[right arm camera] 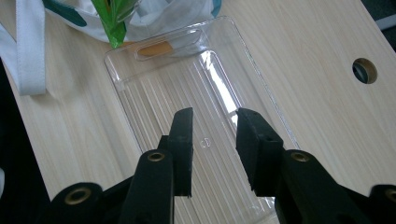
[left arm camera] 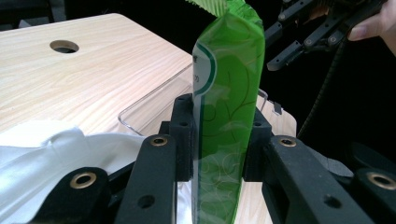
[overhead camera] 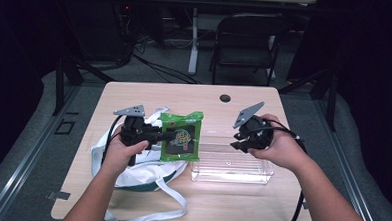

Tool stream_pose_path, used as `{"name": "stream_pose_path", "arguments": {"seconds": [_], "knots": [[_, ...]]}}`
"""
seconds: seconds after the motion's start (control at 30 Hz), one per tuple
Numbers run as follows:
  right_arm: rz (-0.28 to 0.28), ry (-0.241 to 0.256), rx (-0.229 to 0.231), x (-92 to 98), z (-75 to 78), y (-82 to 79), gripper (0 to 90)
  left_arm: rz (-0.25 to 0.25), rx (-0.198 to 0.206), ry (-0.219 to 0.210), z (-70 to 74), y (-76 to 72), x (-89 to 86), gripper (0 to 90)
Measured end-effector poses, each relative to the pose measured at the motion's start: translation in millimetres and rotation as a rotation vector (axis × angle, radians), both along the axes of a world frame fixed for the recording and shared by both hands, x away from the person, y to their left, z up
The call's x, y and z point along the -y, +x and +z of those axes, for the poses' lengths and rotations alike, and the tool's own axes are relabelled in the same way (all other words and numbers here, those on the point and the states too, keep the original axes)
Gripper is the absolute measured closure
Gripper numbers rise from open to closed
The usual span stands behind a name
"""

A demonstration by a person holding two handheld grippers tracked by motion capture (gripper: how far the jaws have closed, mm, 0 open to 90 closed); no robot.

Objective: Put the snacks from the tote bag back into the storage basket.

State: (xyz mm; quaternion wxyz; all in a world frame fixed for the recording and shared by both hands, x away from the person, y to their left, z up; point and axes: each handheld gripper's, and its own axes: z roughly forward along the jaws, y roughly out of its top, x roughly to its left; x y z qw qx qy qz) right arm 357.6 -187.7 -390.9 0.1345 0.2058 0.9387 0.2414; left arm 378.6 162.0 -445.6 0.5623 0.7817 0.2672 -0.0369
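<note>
A: High view first. What's on the wooden table [overhead camera: 149, 96]?

B: A clear plastic tray [overhead camera: 231, 164] lies a little right of centre, with a white cloth bag [overhead camera: 146, 171] just beside its left end, straps trailing toward the near edge. The left gripper [overhead camera: 170, 135], held in the person's left hand [overhead camera: 124, 150], carries a green snack packet [overhead camera: 181, 135] above the bag and next to the tray's left end. The packet faces the camera, with a dark panel in its middle.

A: And the other side?

B: The right hand [overhead camera: 277, 146] holds the right gripper [overhead camera: 237, 142] over the tray's right end. From here I cannot tell how far its jaws are parted.

A: Left gripper view, then.

B: The left gripper [left arm camera: 218, 140] has its jaws pressed against both faces of the green snack packet [left arm camera: 229, 107], which stands edge-on and upright between them. Beyond it sits the clear plastic tray [left arm camera: 149, 105]; the white cloth bag [left arm camera: 51, 149] is at lower left. The right gripper [left arm camera: 280, 56] shows at upper right, off the table.

A: Right gripper view?

B: The right gripper [right arm camera: 213, 140] has its jaws apart with a clear gap and nothing between them, hanging above the clear plastic tray [right arm camera: 154, 98]. The tray has a ribbed floor and a slot handle at its far end. A corner of the green snack packet [right arm camera: 113, 23] hangs near that end, in front of the white cloth bag [right arm camera: 177, 14].
</note>
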Motion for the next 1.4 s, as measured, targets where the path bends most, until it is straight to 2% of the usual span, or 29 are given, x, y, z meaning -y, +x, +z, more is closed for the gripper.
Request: {"name": "stream_pose_path", "arguments": {"seconds": [0.27,0.3,0.67,0.77,0.97,1.2,1.27,1.4], "knots": [[0.038,-0.012,0.014,-13.1,13.7,3.9,68.6,-0.015,0.001,0.008,-1.7,-1.1,5.8,72.2],[0.046,-0.026,0.017,-14.3,16.3,4.9,68.6,-0.015,0.001,0.009,-1.7,-1.5,6.4,72.2],[0.067,-0.033,0.018,-22.9,33.4,13.2,67.4,-0.032,0.002,0.014,-2.5,-3.5,12.4,72.2],[0.089,-0.064,0.012,-27.4,41.8,16.3,63.9,-0.035,0.002,0.011,-3.4,-4.1,14.7,72.2],[0.120,-0.080,0.014,-36.0,52.2,19.3,57.6,-0.043,0.004,0.016,-3.9,-4.5,17.0,72.2],[0.153,-0.096,0.018,-44.9,59.9,21.2,54.1,-0.049,0.008,0.014,-4.6,-5.0,19.4,72.2],[0.176,-0.116,0.015,-50.2,63.2,21.3,53.6,-0.056,0.011,0.012,-4.6,-5.5,20.9,72.2],[0.196,-0.126,0.019,-56.0,65.8,21.1,53.0,-0.066,0.013,0.023,-5.0,-6.1,23.5,72.2]]}}
